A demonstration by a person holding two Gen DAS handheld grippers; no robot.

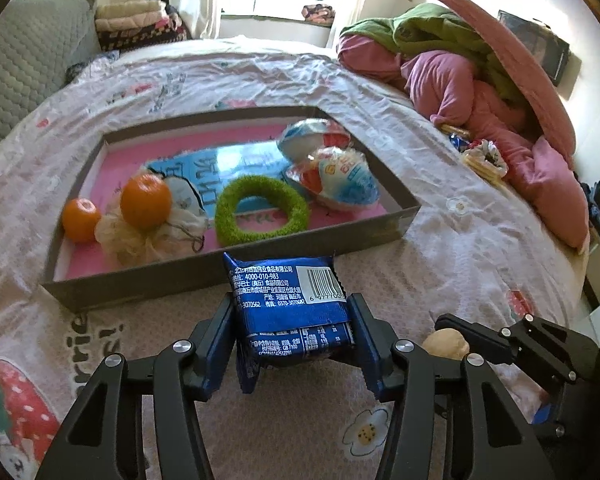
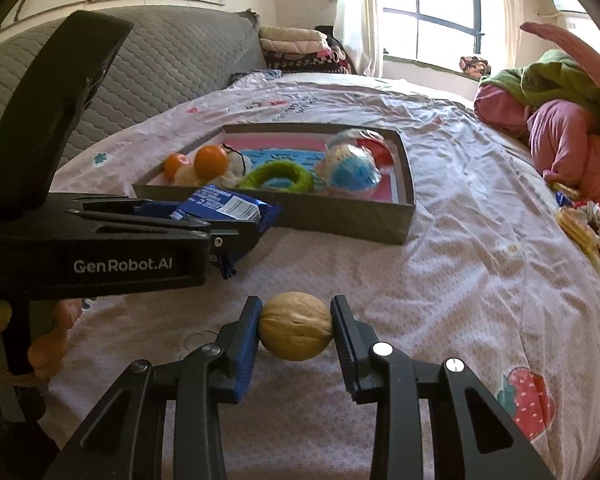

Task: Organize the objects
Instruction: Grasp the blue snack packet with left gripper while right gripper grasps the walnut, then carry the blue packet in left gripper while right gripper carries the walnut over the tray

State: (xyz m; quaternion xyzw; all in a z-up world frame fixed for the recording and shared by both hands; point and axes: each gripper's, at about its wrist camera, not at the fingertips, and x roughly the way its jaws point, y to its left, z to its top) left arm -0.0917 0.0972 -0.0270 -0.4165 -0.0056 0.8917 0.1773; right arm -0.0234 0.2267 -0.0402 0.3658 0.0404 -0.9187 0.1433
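Each camera sits just behind its own gripper, looking forward and down along the fingers, close over the bed (image 1: pixel 440 240). Ahead of both lies the tray (image 1: pixel 228 276) (image 2: pixel 340 216), with the window beyond. The right view catches the left gripper (image 2: pixel 236 220) on its left; the left view shows the right gripper (image 1: pixel 448 336) at lower right.

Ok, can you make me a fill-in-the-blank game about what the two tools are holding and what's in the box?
1. The right tool is shut on a ____.
2. The left tool is shut on a snack packet coloured ____.
3. The number of oranges in the grey box is ____.
4. The fuzzy ring in the box is coloured ____.

Missing words: walnut; blue; two; green
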